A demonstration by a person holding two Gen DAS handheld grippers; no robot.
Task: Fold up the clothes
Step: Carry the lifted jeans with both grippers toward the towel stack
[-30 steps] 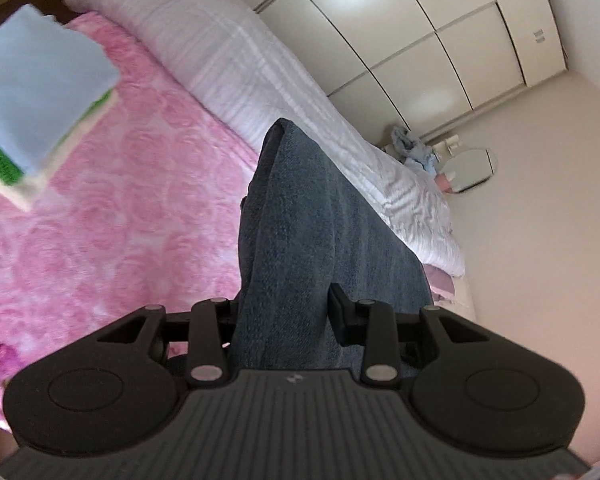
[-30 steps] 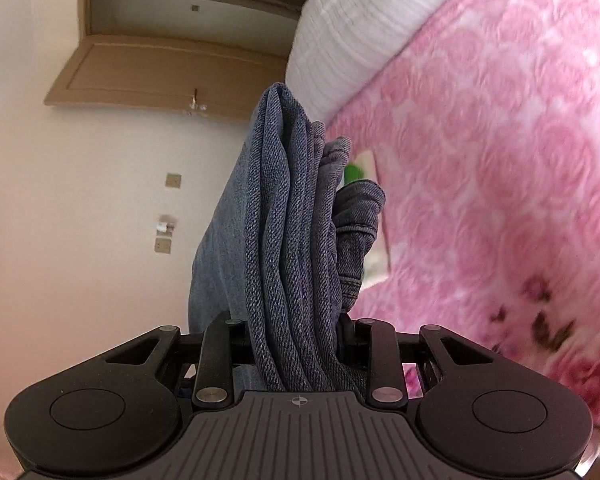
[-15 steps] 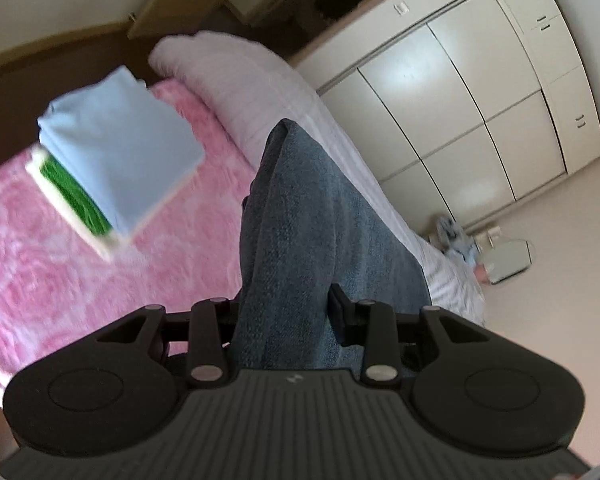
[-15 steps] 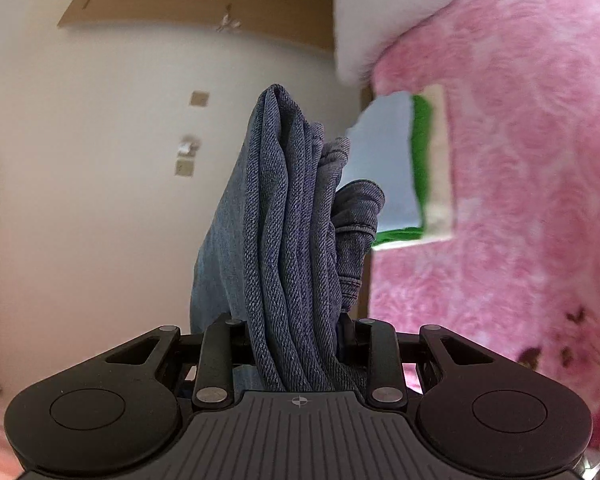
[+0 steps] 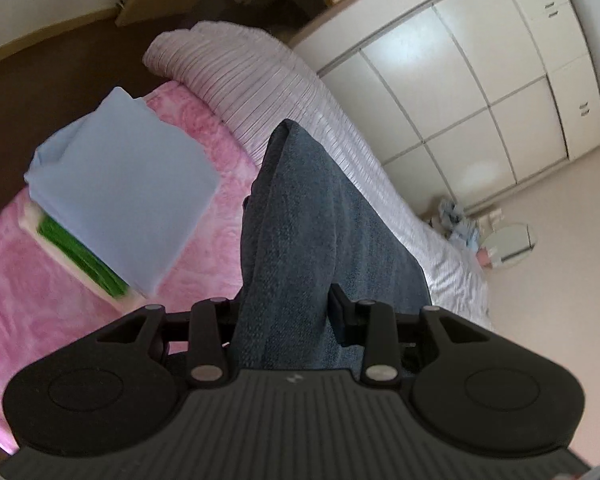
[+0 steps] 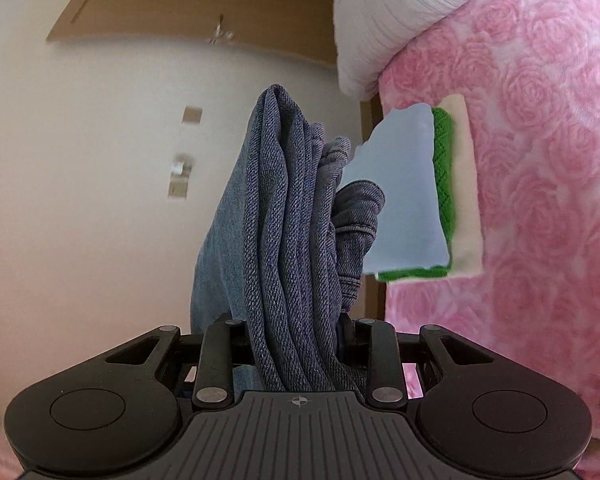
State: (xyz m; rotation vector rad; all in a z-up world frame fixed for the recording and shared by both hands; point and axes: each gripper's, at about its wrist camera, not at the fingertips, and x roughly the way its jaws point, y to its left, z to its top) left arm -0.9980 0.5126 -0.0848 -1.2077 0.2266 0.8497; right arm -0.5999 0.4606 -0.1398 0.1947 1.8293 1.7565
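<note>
Left wrist view, our grip: our left gripper is clamped on the folded jeans, which rise straight out between the jaws.
Right wrist view, our grip: our right gripper pinches several bunched denim layers of the same jeans, the folds standing along the finger axis.
Jeans' position: we hold them in the air between both grippers, above the pink rose bedspread, not resting on it.
Long axis: the bundle runs forward from each claw, along the direction the fingers point.
Target direction: the stack of folded clothes, light blue on top, lies ahead and left of our left claw; from the right wrist the stack sits just right of the denim.
Nearer hand: we cannot tell for certain; we judge the left looks closer over it.
Beyond: striped white duvet, then the wardrobe doors.
</note>
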